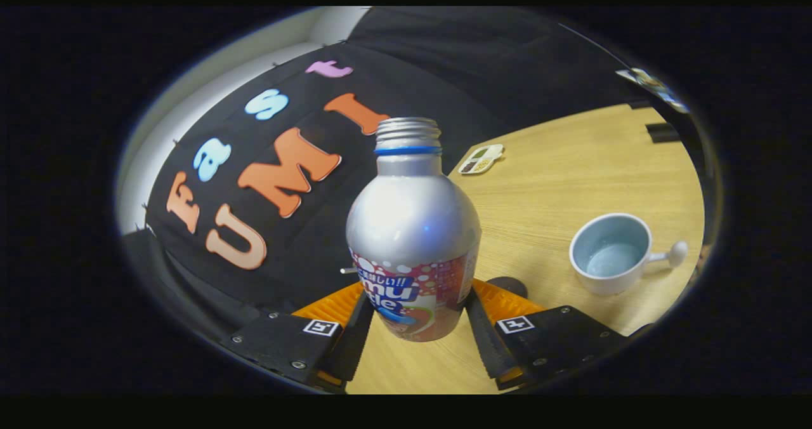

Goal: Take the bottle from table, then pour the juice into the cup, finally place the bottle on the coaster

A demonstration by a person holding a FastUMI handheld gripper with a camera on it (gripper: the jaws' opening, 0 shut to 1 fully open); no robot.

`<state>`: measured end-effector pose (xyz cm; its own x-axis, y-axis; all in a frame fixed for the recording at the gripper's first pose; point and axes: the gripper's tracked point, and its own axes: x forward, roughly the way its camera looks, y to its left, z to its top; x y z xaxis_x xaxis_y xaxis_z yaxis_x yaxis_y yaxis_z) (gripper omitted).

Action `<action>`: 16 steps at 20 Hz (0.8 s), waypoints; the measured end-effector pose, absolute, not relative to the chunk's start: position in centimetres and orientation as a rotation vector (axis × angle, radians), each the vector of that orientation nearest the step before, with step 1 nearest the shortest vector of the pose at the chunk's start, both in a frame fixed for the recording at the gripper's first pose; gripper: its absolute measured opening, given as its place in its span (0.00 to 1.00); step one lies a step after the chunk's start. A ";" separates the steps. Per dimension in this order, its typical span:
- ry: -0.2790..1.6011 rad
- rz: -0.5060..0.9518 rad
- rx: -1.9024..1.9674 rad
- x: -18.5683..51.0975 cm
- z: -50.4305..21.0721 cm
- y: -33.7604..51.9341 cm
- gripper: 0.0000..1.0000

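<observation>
A silver bottle (412,226) with a blue neck ring, no cap and a colourful label stands between my two fingers, lifted above the wooden table (558,175). My gripper (415,315) is shut on its lower body, a finger pressing each side. To the right, beyond the right finger, a white cup (611,252) with a pale blue inside and a knobbed handle sits on the table. Just behind the bottle's right side, a small dark round edge (509,285) peeks out; it may be the coaster.
A small white card-like item (481,158) with coloured patches lies on the table further back. The black cloth wall (254,181) runs along the left and behind. A dark strip (661,132) lies at the table's far right edge.
</observation>
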<state>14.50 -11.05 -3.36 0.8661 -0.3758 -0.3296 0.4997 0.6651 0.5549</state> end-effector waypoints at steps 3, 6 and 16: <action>0.234 -0.501 0.419 15.1 -4.2 -10.4 0.75; 0.281 -0.536 0.179 15.6 -5.6 -10.8 0.76; 0.362 -0.591 -0.134 17.7 -10.0 -13.4 0.76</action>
<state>17.72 -13.38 -9.97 0.7697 -0.5664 -0.2947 0.5200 0.8239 -0.2254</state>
